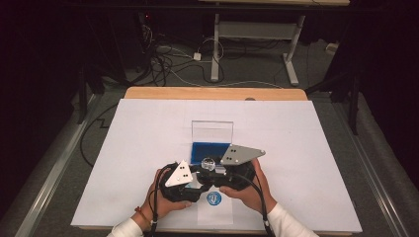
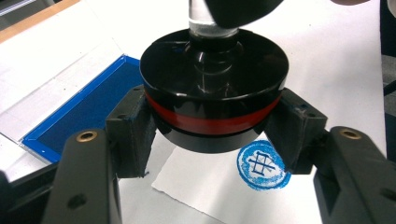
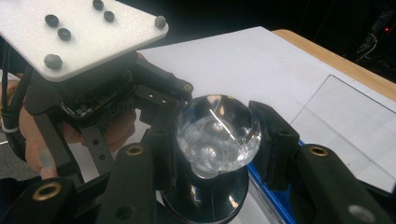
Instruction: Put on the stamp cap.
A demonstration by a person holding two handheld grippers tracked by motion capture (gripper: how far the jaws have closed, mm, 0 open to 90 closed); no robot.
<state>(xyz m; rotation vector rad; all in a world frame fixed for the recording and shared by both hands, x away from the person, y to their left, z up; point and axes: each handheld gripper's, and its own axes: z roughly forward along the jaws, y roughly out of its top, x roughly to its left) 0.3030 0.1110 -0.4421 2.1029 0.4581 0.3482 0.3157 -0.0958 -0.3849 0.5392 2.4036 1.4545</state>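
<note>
A stamp with a round black base ringed in red [image 2: 212, 88] and a clear faceted knob [image 3: 217, 133] is held between both grippers near the table's front edge [image 1: 208, 162]. My left gripper [image 2: 213, 133] is shut on the base from both sides. My right gripper [image 3: 219, 140] is shut on the clear knob. Under the stamp lies a small slip of paper [image 2: 210, 191] bearing a round blue print [image 2: 262, 165], also visible in the high view [image 1: 214, 199]. The base appears raised a little off the paper.
A blue ink pad [image 1: 206, 149] with its clear lid [image 1: 212, 131] standing open sits just behind the grippers. A large white sheet [image 1: 148, 138] covers the wooden table [image 1: 212, 93]. Cables and desk legs [image 1: 215, 49] lie on the floor beyond.
</note>
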